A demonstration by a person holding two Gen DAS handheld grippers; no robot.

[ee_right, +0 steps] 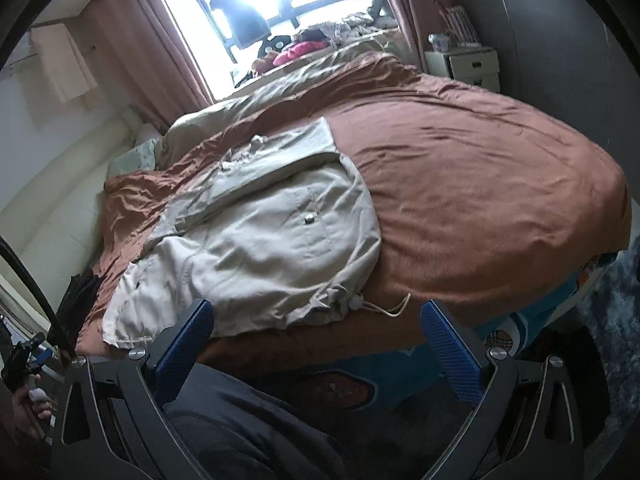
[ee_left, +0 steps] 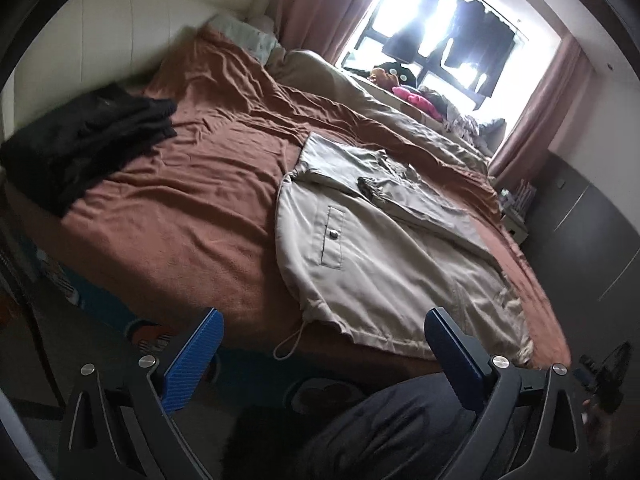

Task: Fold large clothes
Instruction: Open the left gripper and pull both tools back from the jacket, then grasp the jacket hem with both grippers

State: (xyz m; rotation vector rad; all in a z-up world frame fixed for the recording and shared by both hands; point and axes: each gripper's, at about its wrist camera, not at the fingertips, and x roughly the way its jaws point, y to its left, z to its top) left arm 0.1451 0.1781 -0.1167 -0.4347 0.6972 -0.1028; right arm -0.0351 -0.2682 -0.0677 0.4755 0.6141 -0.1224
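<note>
A beige jacket [ee_left: 372, 256] lies on the brown bedspread [ee_left: 192, 200] near the bed's front edge, its sleeves folded in across the body and a drawstring hanging off the hem. It also shows in the right wrist view [ee_right: 272, 232]. My left gripper [ee_left: 324, 336] is open and empty, held off the bed in front of the jacket's hem. My right gripper [ee_right: 316, 328] is open and empty, also just short of the hem. The other gripper's tip shows at the right edge of the left wrist view [ee_left: 600, 376].
A pile of dark clothes [ee_left: 84, 136] lies on the bed's left side. A rumpled beige duvet [ee_left: 372, 96] lies along the window side, with toys and clothes on the sill [ee_left: 412, 96]. A white nightstand [ee_right: 464, 64] stands by the dark wardrobe [ee_right: 560, 40]. A person's grey-trousered leg [ee_left: 400, 428] is below.
</note>
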